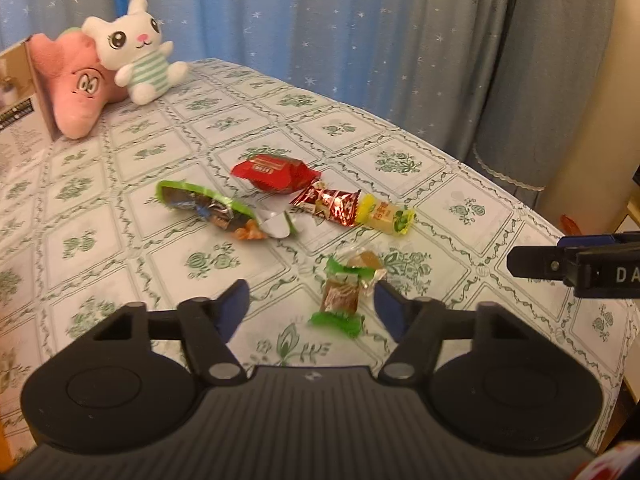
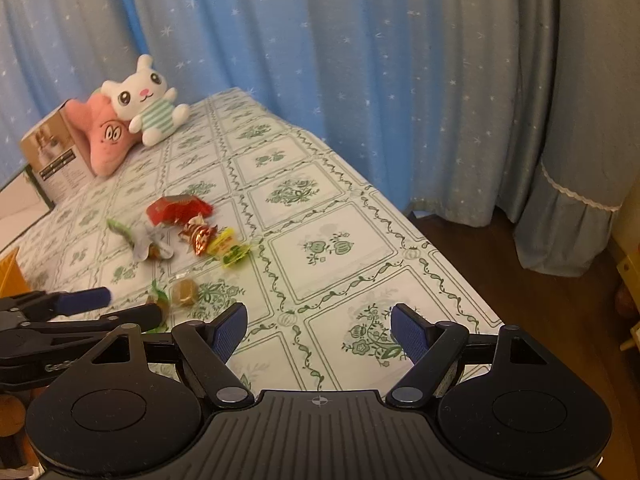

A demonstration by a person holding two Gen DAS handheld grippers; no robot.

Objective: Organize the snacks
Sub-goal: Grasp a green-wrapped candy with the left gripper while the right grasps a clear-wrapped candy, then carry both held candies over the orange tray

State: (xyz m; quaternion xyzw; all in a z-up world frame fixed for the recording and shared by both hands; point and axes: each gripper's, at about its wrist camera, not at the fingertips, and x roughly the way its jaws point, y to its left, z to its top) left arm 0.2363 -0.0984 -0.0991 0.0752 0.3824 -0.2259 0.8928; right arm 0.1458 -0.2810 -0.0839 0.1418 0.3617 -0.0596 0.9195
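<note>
Several wrapped snacks lie on the table. In the left wrist view I see a red packet (image 1: 276, 173), a green-rimmed clear packet (image 1: 218, 210), a red foil candy (image 1: 330, 204), a yellow candy (image 1: 386, 216) and a green-ended brown candy (image 1: 342, 296). My left gripper (image 1: 312, 306) is open, just above the table, with the green-ended candy between its fingers but not gripped. My right gripper (image 2: 318, 330) is open and empty over bare tablecloth near the table's right edge. The same snacks show in the right wrist view, around the red packet (image 2: 176, 208).
A white bunny plush (image 1: 134, 46) and a pink plush (image 1: 78, 84) lean on a cardboard box (image 2: 52, 156) at the far left corner. Blue starred curtains hang behind. The table edge (image 2: 424, 236) drops to a wooden floor on the right.
</note>
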